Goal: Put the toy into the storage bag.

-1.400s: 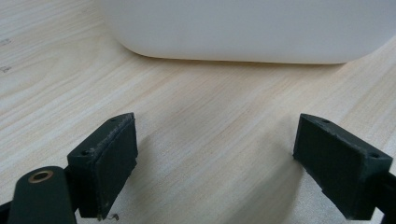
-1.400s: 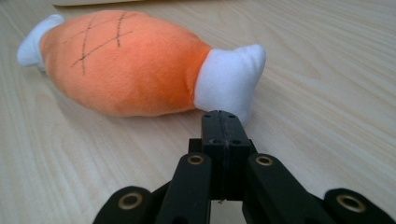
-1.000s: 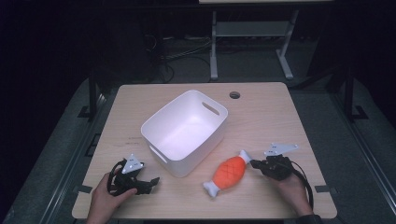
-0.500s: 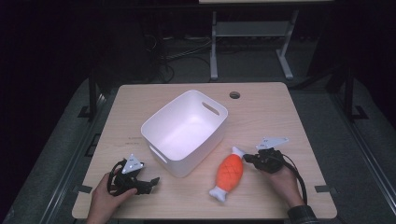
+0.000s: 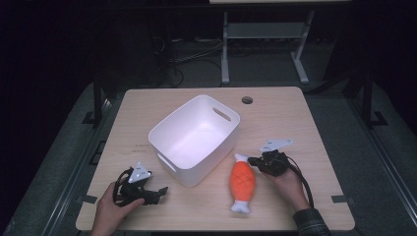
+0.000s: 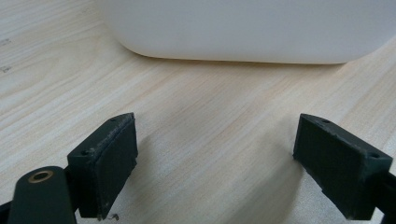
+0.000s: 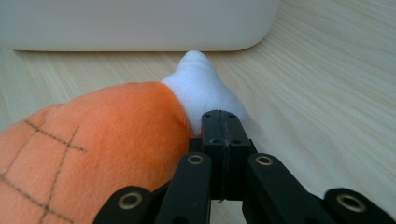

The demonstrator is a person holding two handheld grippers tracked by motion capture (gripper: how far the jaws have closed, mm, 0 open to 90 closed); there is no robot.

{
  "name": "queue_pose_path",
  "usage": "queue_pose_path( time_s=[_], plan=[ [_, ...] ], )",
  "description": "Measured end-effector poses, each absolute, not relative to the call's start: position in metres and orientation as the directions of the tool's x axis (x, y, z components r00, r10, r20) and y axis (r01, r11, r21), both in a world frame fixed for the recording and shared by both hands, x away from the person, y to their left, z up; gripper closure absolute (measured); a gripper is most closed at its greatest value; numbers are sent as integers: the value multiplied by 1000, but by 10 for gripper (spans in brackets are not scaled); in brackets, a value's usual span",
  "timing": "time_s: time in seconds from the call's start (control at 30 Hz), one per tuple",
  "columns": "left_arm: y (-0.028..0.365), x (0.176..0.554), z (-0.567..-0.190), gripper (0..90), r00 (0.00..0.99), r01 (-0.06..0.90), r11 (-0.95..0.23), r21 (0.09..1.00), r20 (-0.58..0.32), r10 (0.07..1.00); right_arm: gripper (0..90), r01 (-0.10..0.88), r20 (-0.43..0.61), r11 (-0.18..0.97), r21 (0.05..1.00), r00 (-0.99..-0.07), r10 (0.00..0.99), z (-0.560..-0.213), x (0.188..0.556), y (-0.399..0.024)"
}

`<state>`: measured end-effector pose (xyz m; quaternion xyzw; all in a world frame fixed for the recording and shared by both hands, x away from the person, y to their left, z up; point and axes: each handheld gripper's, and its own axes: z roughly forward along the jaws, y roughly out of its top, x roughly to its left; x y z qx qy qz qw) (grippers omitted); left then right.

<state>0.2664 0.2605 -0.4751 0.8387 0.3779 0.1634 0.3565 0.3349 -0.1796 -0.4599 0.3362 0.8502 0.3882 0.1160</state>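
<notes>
An orange plush toy with white ends lies on the table, front right of a white bin. My right gripper is shut with nothing between its jaws, its tip against the toy's upper white end. In the right gripper view the joined jaws touch the toy where white meets orange, with the bin beyond. My left gripper rests open near the front left edge. Only bare wood lies between its pads, and it faces the bin wall.
A round cable hole sits in the table's far edge. The bin looks empty inside. Beyond the table stand a dark floor, cables and a metal frame. Each gripper is held by a hand at the front edge.
My right gripper has moved left, shut, against the toy's top end. The toy has swung from lying diagonal to nearly straight front to back. The left gripper has stayed put.
</notes>
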Motion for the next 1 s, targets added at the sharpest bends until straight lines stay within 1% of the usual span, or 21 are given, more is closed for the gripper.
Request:
queue_pose_path(
  time_s=[0.37,0.53,0.77,1.0],
  plan=[
    [260,266,-475,127,661,518,-460,722,4,750,897,473,85,465,748,-763,640,-459,348,-165],
    [260,266,-475,127,661,517,-461,721,5,750,897,476,87,474,741,-768,635,-462,348,-160],
    [260,266,-475,127,661,518,-460,721,4,750,896,473,86,471,745,-768,635,-459,347,-162],
    [260,266,-475,127,661,517,-460,722,5,750,774,497,108,454,739,-753,649,-452,342,-173]
  ],
)
